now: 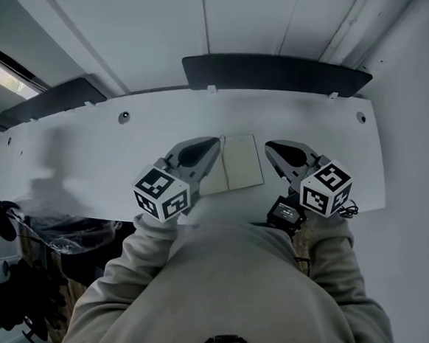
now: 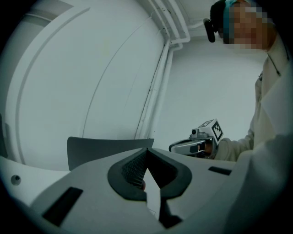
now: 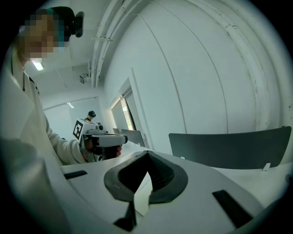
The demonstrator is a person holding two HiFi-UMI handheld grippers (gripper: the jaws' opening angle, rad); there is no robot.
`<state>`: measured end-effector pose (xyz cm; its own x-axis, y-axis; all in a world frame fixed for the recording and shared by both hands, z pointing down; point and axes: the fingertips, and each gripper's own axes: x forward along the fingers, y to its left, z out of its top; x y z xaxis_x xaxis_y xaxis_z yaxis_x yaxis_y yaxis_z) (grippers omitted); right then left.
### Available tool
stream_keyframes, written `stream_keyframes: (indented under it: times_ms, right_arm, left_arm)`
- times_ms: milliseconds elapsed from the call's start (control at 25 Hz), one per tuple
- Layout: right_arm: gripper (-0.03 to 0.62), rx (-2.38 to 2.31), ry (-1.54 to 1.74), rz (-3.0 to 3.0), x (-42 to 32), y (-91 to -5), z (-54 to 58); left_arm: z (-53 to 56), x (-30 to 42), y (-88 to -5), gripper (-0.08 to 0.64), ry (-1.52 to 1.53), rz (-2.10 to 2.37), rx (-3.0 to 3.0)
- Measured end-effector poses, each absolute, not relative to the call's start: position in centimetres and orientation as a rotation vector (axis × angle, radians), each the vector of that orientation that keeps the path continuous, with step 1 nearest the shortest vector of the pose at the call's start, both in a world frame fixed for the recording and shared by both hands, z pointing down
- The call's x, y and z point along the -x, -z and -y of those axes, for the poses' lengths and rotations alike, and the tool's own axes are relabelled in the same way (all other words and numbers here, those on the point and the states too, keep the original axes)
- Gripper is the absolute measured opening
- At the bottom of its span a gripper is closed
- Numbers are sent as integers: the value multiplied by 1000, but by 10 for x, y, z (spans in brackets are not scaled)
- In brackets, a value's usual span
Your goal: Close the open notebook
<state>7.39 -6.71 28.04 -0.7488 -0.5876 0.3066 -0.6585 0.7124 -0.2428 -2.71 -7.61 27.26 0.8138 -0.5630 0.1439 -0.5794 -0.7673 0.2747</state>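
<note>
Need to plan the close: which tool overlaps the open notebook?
The left tool: its tip lies over the notebook's left page; the right tool sits beside the right edge.

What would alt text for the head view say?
An open notebook lies flat on a white desk, with the left gripper over its left page and the right gripper just right of it.

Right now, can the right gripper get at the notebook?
Probably yes: the right gripper hangs just beside the right edge of the notebook, with only bare table between them.
</note>
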Motion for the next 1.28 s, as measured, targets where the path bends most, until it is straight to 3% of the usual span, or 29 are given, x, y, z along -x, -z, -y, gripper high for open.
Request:
stream_keyframes:
  times_ms: [1280]
  right_arm:
    - [20, -967, -517, 2731, -87, -280, 63]
  left_arm:
    - [71, 17, -285, -2, -64, 886, -2632]
